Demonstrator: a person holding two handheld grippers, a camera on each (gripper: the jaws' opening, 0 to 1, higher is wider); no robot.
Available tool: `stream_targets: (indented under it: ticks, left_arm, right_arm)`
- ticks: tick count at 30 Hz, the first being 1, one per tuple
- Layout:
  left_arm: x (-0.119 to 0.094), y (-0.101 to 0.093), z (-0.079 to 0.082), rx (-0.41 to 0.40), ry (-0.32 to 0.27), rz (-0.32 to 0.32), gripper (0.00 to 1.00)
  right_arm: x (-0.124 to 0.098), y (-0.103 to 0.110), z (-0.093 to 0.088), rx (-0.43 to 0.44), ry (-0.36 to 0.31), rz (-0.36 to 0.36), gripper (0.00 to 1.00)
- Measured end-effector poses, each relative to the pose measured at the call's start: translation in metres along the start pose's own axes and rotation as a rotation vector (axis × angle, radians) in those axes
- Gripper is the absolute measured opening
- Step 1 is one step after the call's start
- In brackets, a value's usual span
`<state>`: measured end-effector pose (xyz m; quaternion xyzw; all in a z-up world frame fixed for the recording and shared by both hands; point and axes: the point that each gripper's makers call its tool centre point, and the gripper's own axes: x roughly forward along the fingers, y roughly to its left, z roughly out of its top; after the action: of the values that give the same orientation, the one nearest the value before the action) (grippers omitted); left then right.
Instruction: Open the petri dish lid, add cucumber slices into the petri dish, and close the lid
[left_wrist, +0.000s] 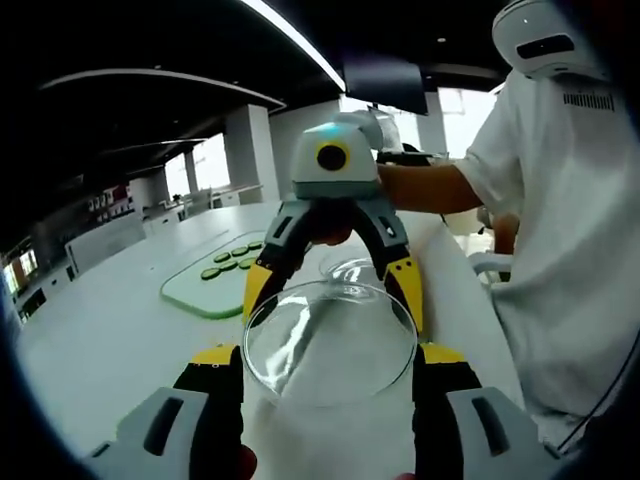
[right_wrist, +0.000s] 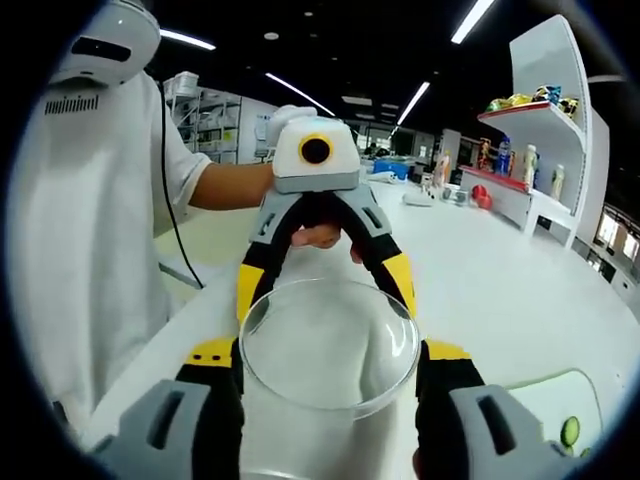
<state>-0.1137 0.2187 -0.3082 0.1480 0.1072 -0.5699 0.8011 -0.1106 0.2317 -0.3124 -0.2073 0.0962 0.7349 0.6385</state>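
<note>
Closest to me, the petri dish lid (left_wrist: 330, 342) hangs tilted above the white table (left_wrist: 110, 330), pinched at its rim between the jaws of both tools. From the left gripper view my left gripper (left_wrist: 330, 385) clamps its near sides, while the right gripper (left_wrist: 335, 290) closes on the far edge. Below it, the petri dish (left_wrist: 352, 270) sits on the table. Cucumber slices (left_wrist: 232, 262) lie on a green cutting board (left_wrist: 195, 295) toward the table's far side.
</note>
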Motion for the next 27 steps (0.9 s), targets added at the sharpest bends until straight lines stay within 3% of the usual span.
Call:
stream_targets:
  ticks: [27]
  left_arm:
    - [0.005, -0.002, -0.014, -0.038, 0.011, -0.015, 0.68]
  right_arm:
    - [0.008, 0.002, -0.02, 0.038, 0.048, 0.02, 0.69]
